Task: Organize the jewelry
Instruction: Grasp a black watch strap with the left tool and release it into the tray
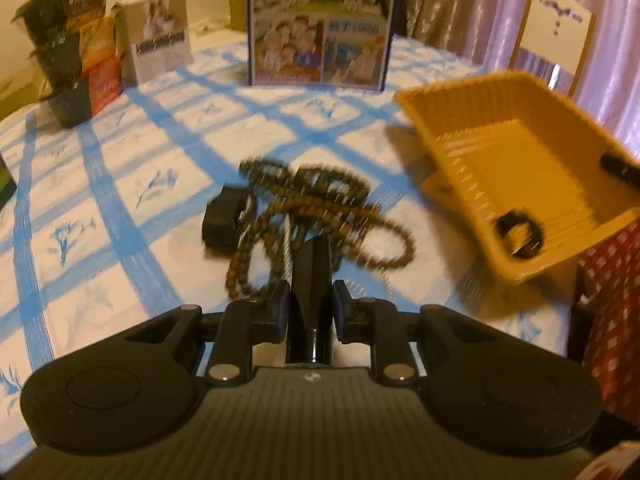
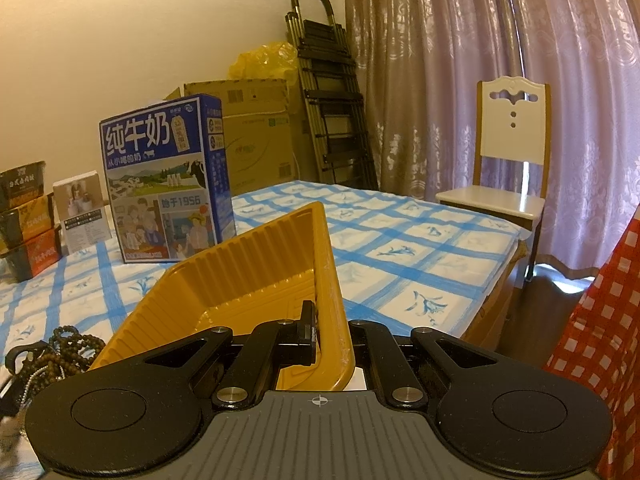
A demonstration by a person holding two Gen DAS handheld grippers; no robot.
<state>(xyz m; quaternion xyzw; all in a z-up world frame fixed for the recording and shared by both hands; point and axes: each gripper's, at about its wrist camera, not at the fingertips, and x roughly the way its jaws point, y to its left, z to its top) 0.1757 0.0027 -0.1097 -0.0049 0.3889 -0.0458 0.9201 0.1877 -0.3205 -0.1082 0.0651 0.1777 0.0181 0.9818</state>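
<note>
Left tool (image 1: 311, 308) clamped on a black glossy object (image 1: 311, 276) at frame centre, bead strands (image 1: 320, 216) behind, right tool (image 2: 332, 336) closed on yellow basket (image 2: 256, 280) wall

Bare tablecloth (image 1: 120, 184) lies open between bead pile (image 1: 320, 216) and boxes (image 1: 320, 20).

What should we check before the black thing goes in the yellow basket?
1. Left tongs grip the black thing: ok.
2. Right tongs pinch the basket wall: ok.
3. Basket's open side faces the left tongs: ok.
4. Room in the basket beside the black ring: ok.
5. Beads not tangled with the black thing: cannot tell, the picture is blurry.
</note>
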